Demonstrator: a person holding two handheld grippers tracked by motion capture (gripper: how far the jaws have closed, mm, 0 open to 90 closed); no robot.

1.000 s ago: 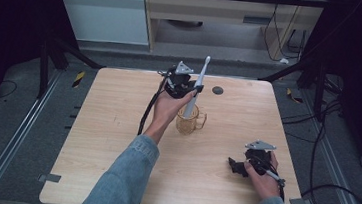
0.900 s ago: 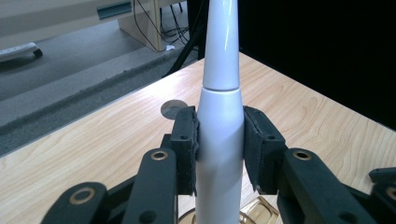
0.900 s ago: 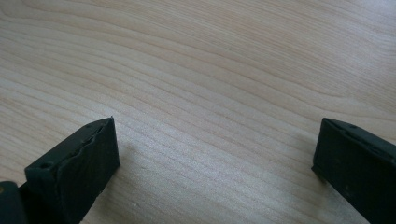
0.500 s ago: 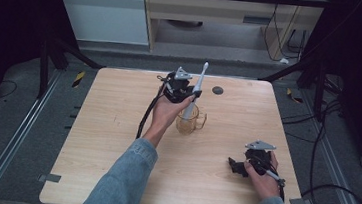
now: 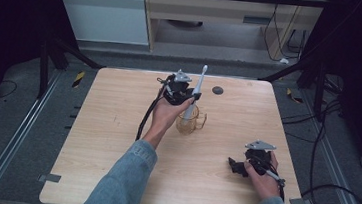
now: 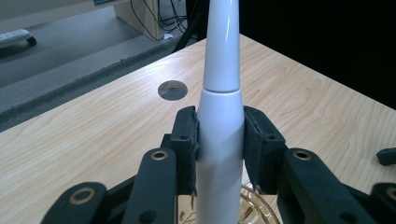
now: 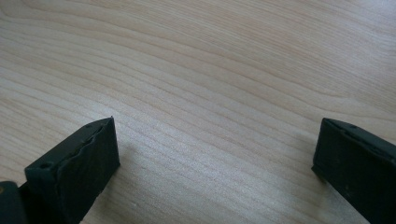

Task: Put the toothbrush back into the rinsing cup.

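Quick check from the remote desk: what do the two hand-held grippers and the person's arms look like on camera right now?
Both are black. The left hand-held gripper and the right hand-held gripper each carry a grey three-cornered plate on top and trail a black cable. Up close, the left one's fingers are chunky black pads on linked arms with brass-coloured pivot rings; the right one's pads have a ridged inner face. Both forearms wear blue denim sleeves.

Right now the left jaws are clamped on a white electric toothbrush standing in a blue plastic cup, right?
Not quite. The cup is amber glass with a handle, not blue plastic, as the high view shows. The rest holds: the left gripper is clamped on the white toothbrush, whose lower end stands in that cup.
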